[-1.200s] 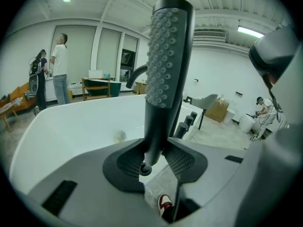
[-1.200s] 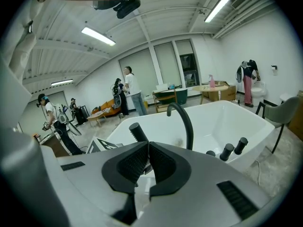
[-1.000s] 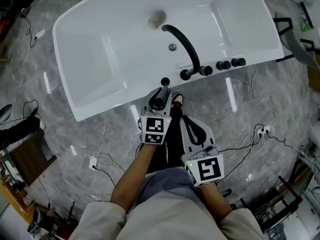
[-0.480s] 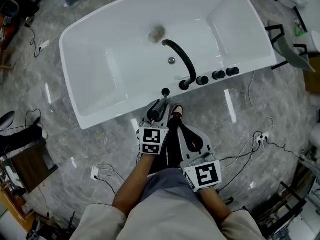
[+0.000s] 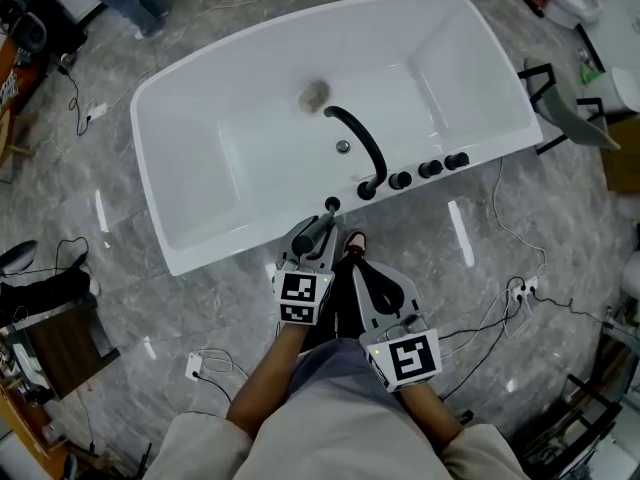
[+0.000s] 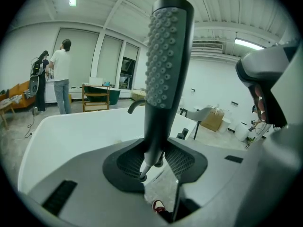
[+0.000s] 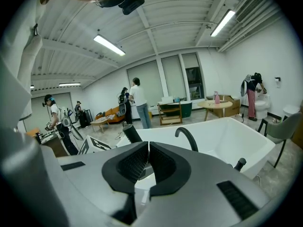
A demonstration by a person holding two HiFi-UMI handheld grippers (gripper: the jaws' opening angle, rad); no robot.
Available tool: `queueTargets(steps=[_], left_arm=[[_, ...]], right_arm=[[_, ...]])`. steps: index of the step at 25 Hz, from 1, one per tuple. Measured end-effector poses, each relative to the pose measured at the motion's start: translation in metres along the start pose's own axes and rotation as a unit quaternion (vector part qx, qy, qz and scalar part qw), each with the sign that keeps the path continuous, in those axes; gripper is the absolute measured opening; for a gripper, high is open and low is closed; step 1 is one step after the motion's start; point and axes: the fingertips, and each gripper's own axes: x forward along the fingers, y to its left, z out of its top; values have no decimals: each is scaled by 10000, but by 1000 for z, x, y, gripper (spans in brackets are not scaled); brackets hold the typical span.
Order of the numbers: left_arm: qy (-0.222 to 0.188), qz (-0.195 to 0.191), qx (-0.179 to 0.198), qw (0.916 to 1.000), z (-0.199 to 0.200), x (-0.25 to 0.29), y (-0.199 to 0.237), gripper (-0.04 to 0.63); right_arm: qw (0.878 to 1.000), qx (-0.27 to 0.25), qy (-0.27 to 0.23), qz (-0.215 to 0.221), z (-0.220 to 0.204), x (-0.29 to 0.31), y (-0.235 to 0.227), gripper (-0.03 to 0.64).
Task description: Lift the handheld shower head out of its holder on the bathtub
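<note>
Head view: we look down on the white oval acrylic bathtub (image 5: pixel 230 98), which stands on a grey marbled floor (image 5: pixel 120 298). On the tub's near rim sit the black arched metal spout (image 5: pixel 362 146), three black round knobs (image 5: pixel 430 169) to its right and the small black round holder (image 5: pixel 331 205) to its left. The dark grey stick-shaped handheld shower head (image 5: pixel 310 232) lies just off the tub's near rim. It is beside the holder, not seated in it, and is pinched by the left gripper (image 5: pixel 315 244). The right gripper (image 5: pixel 360 268) hangs a little farther from the tub, beside the left one. Left gripper view: the left gripper (image 6: pixel 154 157) has its ribbed pads clamped on the narrow stem of the shower head (image 6: pixel 168 56). The nubbed face of the head rises upright above the tub (image 6: pixel 71 131). Its lower end pokes free below the pads, with floor and a red-and-white shoe (image 6: pixel 158 205) beneath. Beyond the tub a person in a white top (image 6: pixel 61 77) stands with their back to us. Right gripper view: the right gripper (image 7: pixel 148 161) has its pads pressed together with nothing between them. Past them we see the tub (image 7: pixel 222 136), the spout (image 7: pixel 188 137) and, toward the tub's left end, the shower head (image 7: pixel 130 132).
</note>
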Motion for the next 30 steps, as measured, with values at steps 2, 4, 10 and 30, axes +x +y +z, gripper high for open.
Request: queueTargets(steps=[2, 4, 10, 30], left_arm=[[-43, 16, -36, 10000, 7, -5, -1, 138], [-102, 9, -91, 9999, 15, -9, -2, 138], [-238, -98, -49, 9997, 37, -29, -9, 138], [-544, -457, 35, 9975, 76, -55, -15, 138]], right_arm=[[10000, -17, -37, 26, 4, -3, 2, 26], [9999, -71, -36, 62, 7, -6, 4, 26], [9996, -197, 26, 187, 18, -15, 13, 26], [9975, -586, -306, 229, 58, -31, 9, 26]])
